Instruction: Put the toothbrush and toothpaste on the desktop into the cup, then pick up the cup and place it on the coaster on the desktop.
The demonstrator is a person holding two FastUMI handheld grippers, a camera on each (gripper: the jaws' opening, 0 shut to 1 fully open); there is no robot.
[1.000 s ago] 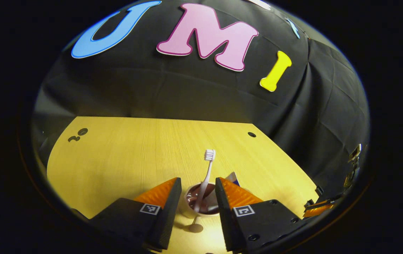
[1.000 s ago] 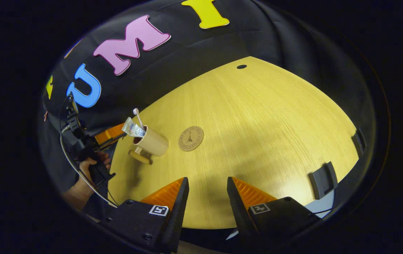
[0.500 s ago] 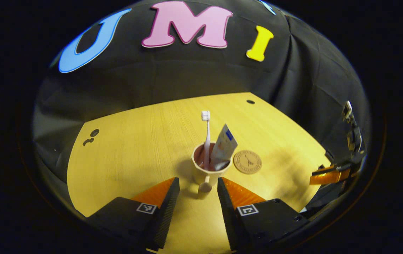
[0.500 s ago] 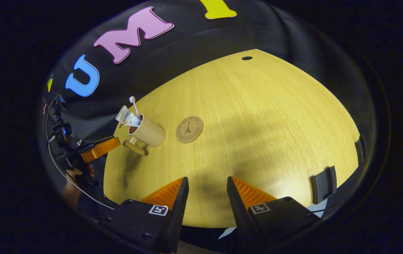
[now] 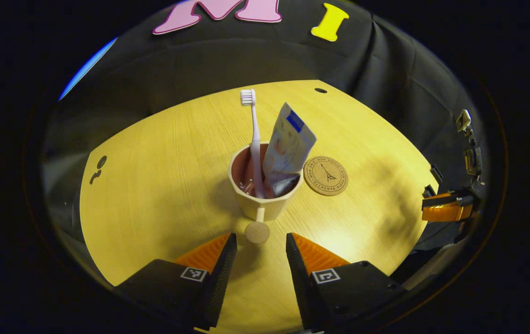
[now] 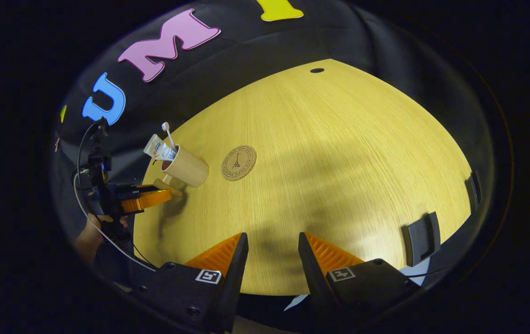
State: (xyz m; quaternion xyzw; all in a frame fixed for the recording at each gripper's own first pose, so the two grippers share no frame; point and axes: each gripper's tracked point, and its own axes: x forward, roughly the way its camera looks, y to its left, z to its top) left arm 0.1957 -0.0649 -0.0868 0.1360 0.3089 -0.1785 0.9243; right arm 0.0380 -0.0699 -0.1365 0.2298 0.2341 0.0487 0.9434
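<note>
Left gripper sits low by the table edge, with my two fingers apart and nothing between them. Just ahead of it stands the tan cup with the round knob handle, and the handle points at my fingers. I see the pale pink toothbrush standing bristles-up inside it, and the white toothpaste tube with a blue patch leaning beside it. I cannot read the tube's print. Just beside the cup lies the round cork coaster with a tower drawing; its ring of words is too small for me. My right gripper is also open, empty, above the yellow wooden table.
</note>
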